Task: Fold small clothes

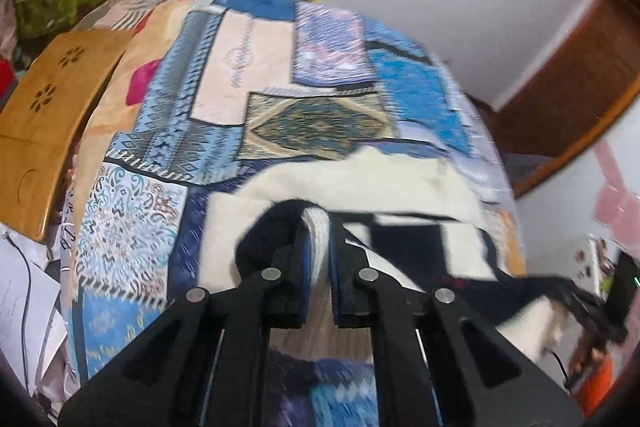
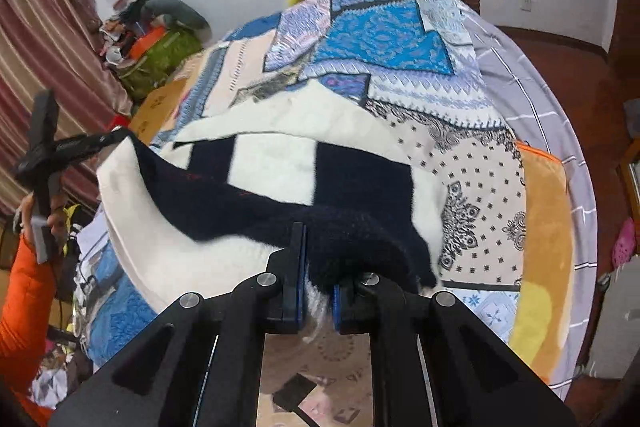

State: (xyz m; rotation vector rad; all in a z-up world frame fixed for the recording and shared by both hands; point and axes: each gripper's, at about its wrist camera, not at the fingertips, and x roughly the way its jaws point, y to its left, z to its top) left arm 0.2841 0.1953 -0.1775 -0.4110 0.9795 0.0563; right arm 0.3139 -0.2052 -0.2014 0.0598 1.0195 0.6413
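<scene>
Left wrist view showed the left gripper pinching the near hem of a fuzzy white-and-navy garment, white fabric bunched between its blue pads. Right wrist view showed the right gripper clamped in the same way on a navy corner of that garment, with white fluff squeezed between its pads.

The garment lay spread on a patchwork bedspread, its far part flat on the bed and its near edge raised between the two grippers. In the right wrist view that edge ran as a dark, taut-looking band leftward to the other gripper, held by a hand above an orange sleeve.

I judged the step in hand to be the first fold: both near corners were gripped and lifted, with the fold itself not yet laid. The next move would call for carrying both corners together toward the far edge at an even height, keeping the hem stretched so it does not sag or twist, then lowering them so the edges line up before either grip lets go.

Blur in the left wrist view suggested that hand was moving quickly.
</scene>
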